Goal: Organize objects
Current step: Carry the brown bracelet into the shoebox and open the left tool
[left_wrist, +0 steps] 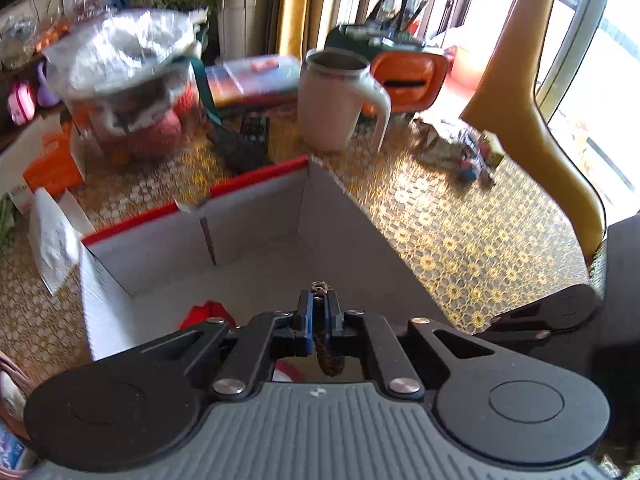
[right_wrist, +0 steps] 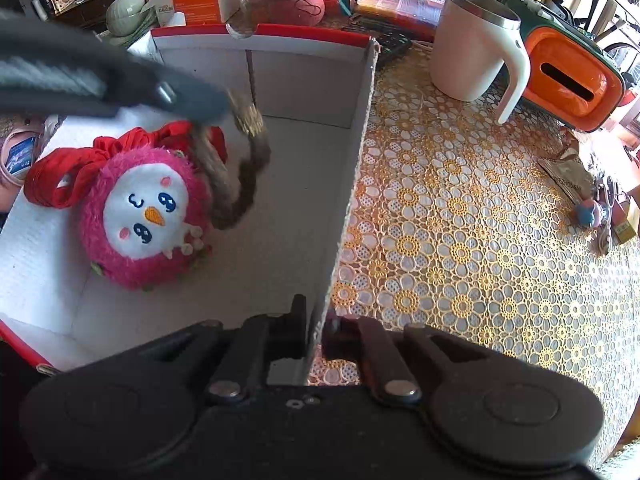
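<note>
Two hand-held grippers are working at one white cardboard box (right_wrist: 280, 184) with a red rim, standing on the lace-patterned tabletop (right_wrist: 460, 240).

1. The left hand-held gripper (left_wrist: 319, 300) is pinching a brown braided rope (right_wrist: 240, 176) between its blue pads. In the left wrist view the rope end is showing just above the fingertips at lower centre. In the right wrist view the same gripper is entering from the upper left, and the rope is hanging down from it in a loop, long axis roughly vertical, over the box interior.

2. The rope is running down to a pink plush toy (right_wrist: 144, 216) with a red bow, lying on the box floor at centre left, directly below the left gripper. Whether the rope is attached to the toy is not determinable.

3. The right hand-held gripper (right_wrist: 314, 332) is pressing together on the near box wall (right_wrist: 344, 216) at lower centre, apparently steadying the box.

4. Judgement: the left gripper is the nearer one to the toy; the coming move is probably a release into the box.
</note>
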